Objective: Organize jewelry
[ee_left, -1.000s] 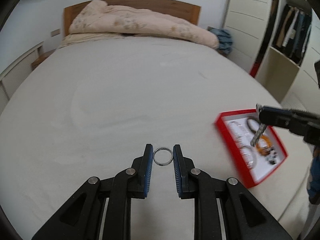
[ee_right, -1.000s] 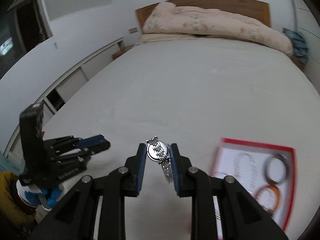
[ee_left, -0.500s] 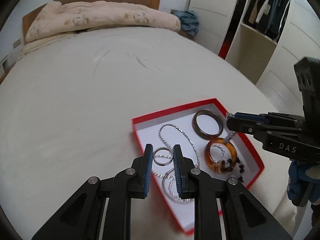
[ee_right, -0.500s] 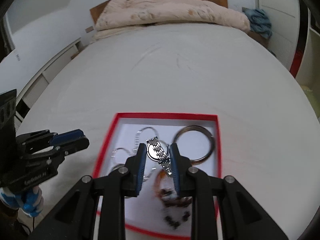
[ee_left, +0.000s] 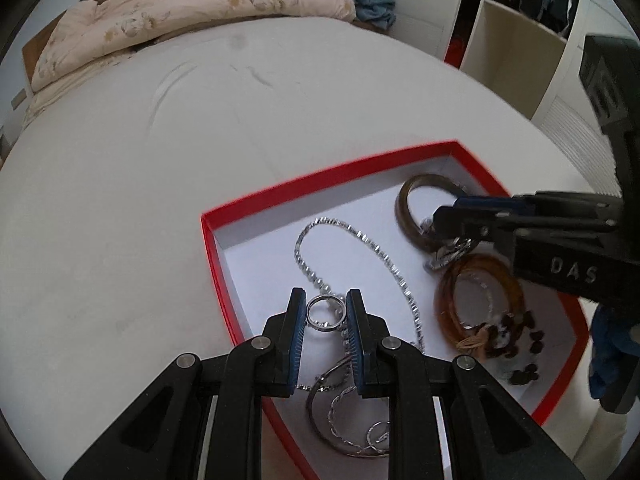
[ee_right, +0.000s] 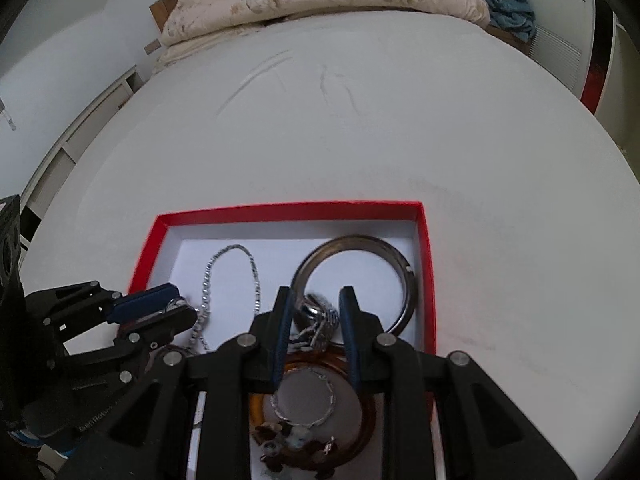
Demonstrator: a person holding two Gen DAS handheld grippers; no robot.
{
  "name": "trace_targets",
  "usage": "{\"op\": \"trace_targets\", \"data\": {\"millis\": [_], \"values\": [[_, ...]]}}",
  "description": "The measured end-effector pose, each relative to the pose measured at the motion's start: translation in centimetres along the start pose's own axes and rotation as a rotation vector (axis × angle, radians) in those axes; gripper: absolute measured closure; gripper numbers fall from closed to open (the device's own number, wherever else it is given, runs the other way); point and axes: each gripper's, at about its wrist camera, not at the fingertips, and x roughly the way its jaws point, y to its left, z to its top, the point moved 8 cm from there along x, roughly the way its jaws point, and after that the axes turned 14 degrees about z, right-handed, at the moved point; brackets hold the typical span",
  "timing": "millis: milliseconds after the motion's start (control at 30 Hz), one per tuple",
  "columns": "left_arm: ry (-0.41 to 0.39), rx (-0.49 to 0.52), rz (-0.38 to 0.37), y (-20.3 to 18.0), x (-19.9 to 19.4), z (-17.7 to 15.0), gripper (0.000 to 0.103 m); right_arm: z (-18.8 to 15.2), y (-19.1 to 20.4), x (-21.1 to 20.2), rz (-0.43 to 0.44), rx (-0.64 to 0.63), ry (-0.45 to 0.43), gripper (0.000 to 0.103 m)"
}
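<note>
Left hand-held gripper [ee_left: 326, 314] grips a small silver ring [ee_left: 323, 315] between its blue pads, poised over the near-left part of the red box [ee_left: 320, 178], directly above the silver chain necklace [ee_left: 360, 240]. Whether the ring hangs clear of the chain or touches it: cannot tell.

Right hand-held gripper [ee_right: 314, 316] sits over the right half of the box with a metal-link watch [ee_right: 318, 320] between its fingers. Fingers look slightly parted and the watch is blurred; cannot tell whether it is gripped or just let go. The watch lies over the near rim of the dark bangle [ee_right: 356, 242] and the far rim of the amber bangle [ee_right: 312, 400].

Box contents: necklace at left, thin silver hoops [ee_left: 348, 420] nearest, dark beads [ee_left: 520, 344] by the amber bangle. The box rests on the white bed [ee_left: 160, 160], folded quilt [ee_left: 192, 8] at the far end.

Risks, as judged:
- The ring, dropped onto the chain, may roll, snag in the links, or vanish under the hoops. Cause: a cluttered landing spot.
- The watch band may hook a bangle on withdrawal and drag it. Cause: overlap.
- The two grippers are close; a sideways move could knock them together or tip the light box on the soft mattress.
- A ring released near the left wall could bounce out onto the bed.
</note>
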Motion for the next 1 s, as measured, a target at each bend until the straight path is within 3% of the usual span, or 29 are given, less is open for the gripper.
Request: {"op": "trace_targets", "data": {"millis": [200, 333, 400, 567, 800, 1000], "values": [[0.006, -0.029, -0.036, -0.1, -0.3, -0.3, 0.082, -0.2, -0.3, 0.2, -0.012, 0.006, 0.009, 0.080], [0.006, -0.053, -0.040, 0.5, -1.2, -0.4, 0.069, -0.1, 0.0, -1.1, -0.027, 0.002, -0.009, 0.079], [-0.002, -0.067, -0.045, 0.8, -2.1, -0.1, 0.068, -0.2, 0.2, -2.2, -0.039, 0.000, -0.021, 0.076], [-0.039, -0.100, -0.045, 2.4, -6.5, -0.3, 0.056, -0.7, 1.8, -6.2, -0.057, -0.001, -0.060, 0.072], [-0.118, -0.162, 0.004, 5.9, -15.4, -2.1, 0.041, -2.8, 8.1, -12.1, -0.046, -0.032, -0.117, 0.070], [-0.184, -0.232, 0.124, 10.0, -23.0, -6.8, 0.027, -5.6, 16.0, -16.0, 0.003, -0.087, -0.170, 0.066]]}}
